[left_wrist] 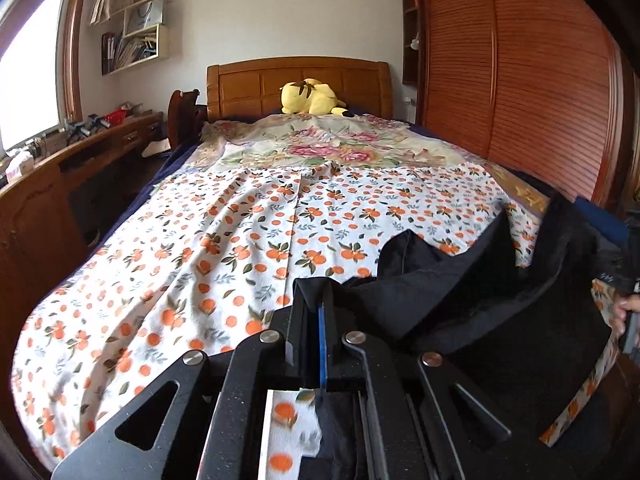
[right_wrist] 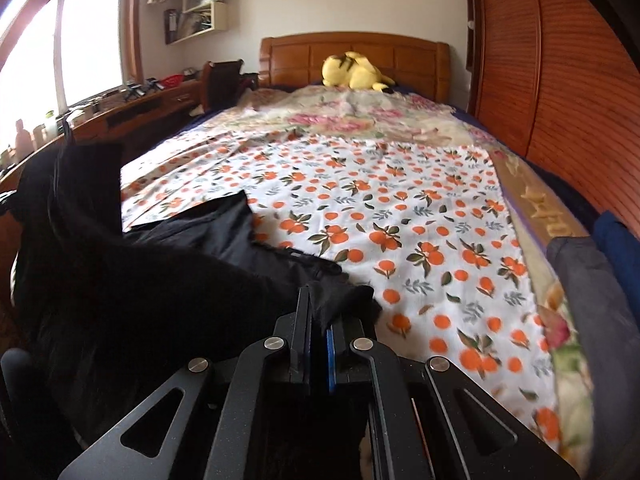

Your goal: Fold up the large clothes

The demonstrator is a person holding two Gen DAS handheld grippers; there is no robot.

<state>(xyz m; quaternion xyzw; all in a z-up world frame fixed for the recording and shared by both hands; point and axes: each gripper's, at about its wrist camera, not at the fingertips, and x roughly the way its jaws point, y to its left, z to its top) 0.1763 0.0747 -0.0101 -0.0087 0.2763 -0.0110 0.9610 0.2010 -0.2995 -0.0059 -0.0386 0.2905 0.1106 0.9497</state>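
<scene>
The black garment (left_wrist: 500, 300) hung slack between the two tools at the foot of the bed (right_wrist: 400, 216), part of it draped on the orange-print sheet (left_wrist: 200, 240). The left gripper (left_wrist: 316, 312) had its jaws closed tight on one black edge, and the right gripper (right_wrist: 320, 316) was likewise pinched shut on another corner. It looked like the spreading step, before any fold was made. Next, I judged, both hands would need to carry the cloth forward together and lay it flat, keeping tension even. A yellow plush toy (left_wrist: 310, 98) sat by the headboard (right_wrist: 360, 56).
</scene>
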